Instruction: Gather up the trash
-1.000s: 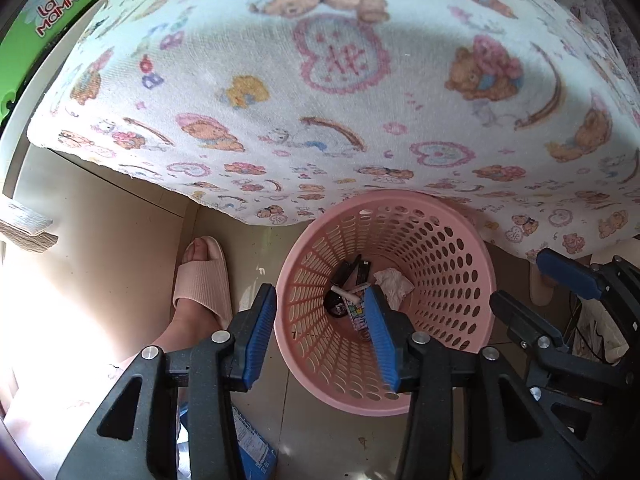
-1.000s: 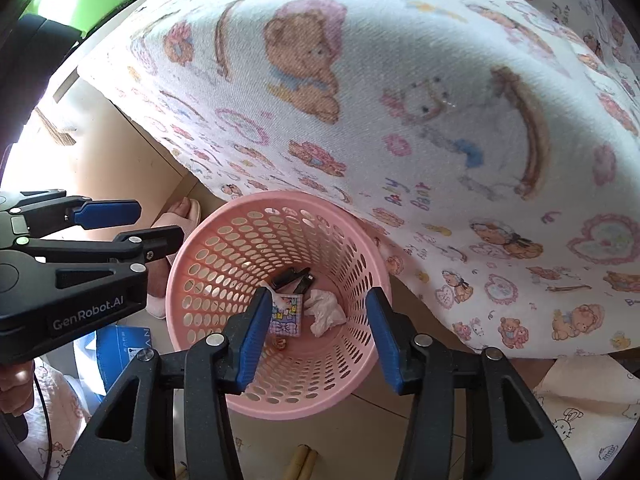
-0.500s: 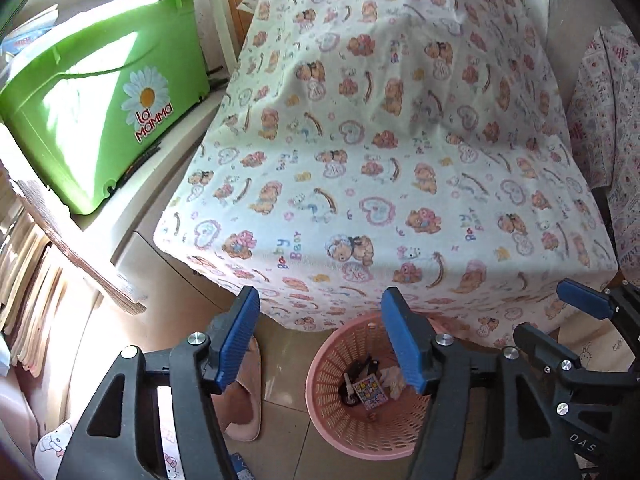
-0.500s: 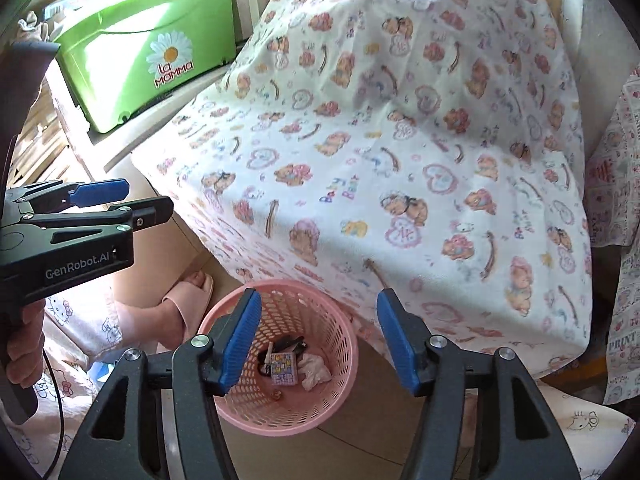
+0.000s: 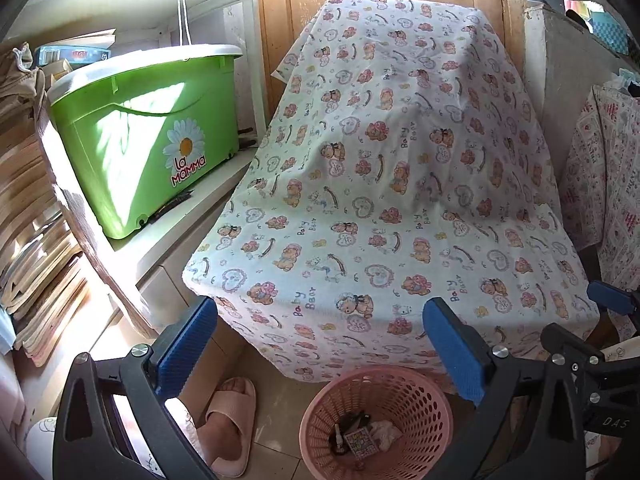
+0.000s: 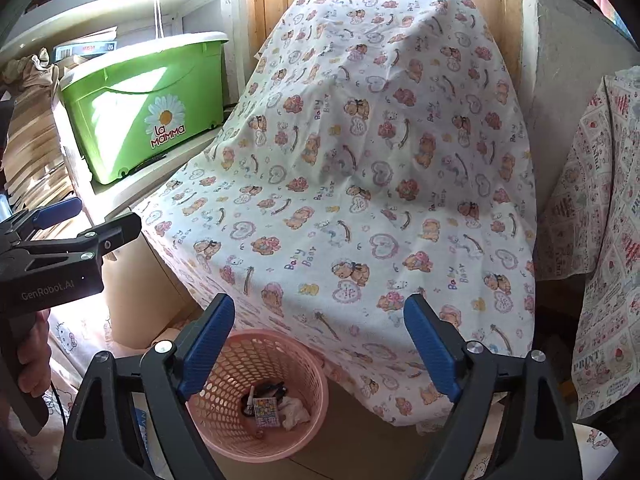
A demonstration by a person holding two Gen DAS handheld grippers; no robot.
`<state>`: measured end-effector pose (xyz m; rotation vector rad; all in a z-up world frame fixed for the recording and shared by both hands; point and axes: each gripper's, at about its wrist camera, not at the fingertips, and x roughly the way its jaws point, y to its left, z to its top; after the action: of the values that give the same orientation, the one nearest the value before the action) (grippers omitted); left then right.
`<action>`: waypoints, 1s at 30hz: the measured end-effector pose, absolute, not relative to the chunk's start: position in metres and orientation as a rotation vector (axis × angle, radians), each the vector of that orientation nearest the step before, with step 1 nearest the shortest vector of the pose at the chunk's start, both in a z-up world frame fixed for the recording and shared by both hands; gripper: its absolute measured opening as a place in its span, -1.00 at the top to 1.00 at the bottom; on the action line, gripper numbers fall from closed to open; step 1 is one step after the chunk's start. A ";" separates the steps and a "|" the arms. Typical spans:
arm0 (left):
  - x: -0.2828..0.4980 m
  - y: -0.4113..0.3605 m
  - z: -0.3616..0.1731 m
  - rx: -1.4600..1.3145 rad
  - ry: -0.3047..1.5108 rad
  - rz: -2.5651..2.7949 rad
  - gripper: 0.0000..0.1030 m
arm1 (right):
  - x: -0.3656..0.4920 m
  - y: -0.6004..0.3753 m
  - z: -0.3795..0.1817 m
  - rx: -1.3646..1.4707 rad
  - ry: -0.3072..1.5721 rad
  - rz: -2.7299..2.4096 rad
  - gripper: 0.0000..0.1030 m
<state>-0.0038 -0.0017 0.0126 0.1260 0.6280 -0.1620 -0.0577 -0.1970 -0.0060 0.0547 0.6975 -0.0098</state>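
Trash (image 6: 276, 402) in basket (image 6: 224, 428); both grippers' jaws opening, empty.

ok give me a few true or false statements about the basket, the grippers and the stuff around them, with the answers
1. The pink basket stands on the floor at the foot of the bear-print cloth. True.
2. The basket is empty. False: a small printed packet, a crumpled white tissue and some dark bits lie in it.
3. The left gripper is clamped on a piece of trash. False: its jaws are opening and nothing is between them.
4. The right gripper holds nothing. True: its jaws are opening, with nothing between them.
5. The green tub sits on the floor beside the basket. False: it sits up on a white shelf.
6. A foot in a pink slipper is beside the basket. True.
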 end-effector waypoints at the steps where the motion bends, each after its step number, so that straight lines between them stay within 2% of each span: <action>1: -0.005 -0.001 0.012 0.123 0.620 -0.163 -0.97 | -0.058 -0.198 -0.006 0.062 0.692 -0.017 -0.80; 3: -0.008 -0.001 0.010 0.127 0.608 -0.163 -0.97 | -0.057 -0.200 -0.007 0.078 0.694 -0.016 -0.88; 4: -0.009 -0.001 0.009 0.129 0.606 -0.160 -0.97 | -0.057 -0.201 -0.007 0.083 0.692 -0.016 -1.00; 30: -0.026 -0.007 0.004 0.161 0.543 -0.134 -0.97 | -0.056 -0.201 -0.013 0.112 0.704 -0.019 -0.99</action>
<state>-0.0259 -0.0071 0.0044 0.1608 0.5428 -0.1344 -0.0556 -0.2014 -0.0134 0.1124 0.7037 -0.0193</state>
